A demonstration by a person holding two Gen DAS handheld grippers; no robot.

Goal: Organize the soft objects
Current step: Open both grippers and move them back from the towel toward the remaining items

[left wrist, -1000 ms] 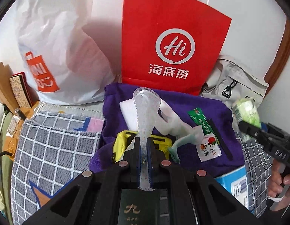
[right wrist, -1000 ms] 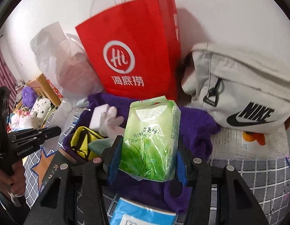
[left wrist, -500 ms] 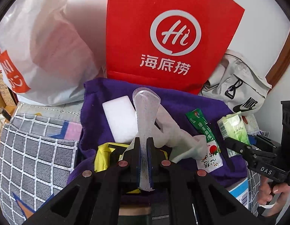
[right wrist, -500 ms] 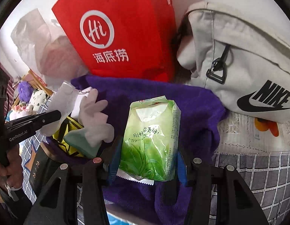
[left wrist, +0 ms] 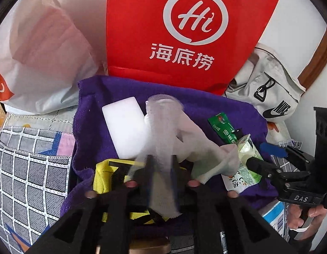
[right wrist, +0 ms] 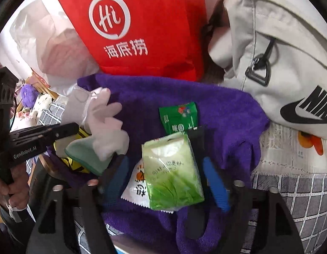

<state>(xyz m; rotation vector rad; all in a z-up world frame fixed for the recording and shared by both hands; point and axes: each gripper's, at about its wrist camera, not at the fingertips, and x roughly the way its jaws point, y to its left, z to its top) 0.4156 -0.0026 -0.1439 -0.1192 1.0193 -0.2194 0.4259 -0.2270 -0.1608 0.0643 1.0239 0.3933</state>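
I am releasing both items onto the purple towel (right wrist: 222,114): right fingers (right wrist: 169,175) spreading off the green tissue pack (right wrist: 173,169), left fingers (left wrist: 161,167) parting around the white mesh strip (left wrist: 161,139). Glove (right wrist: 106,122), sponge (left wrist: 123,124) and sachets are already lying on the towel; nothing is being bagged yet.

red paper bag (left wrist: 184,31) | white plastic bag (left wrist: 42,48) | grey sling bag (right wrist: 275,48)

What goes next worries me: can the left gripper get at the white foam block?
Probably, once emptied: the white foam block lies bare on the purple towel just ahead of the left gripper, whose opening jaws have a mesh strip between them.
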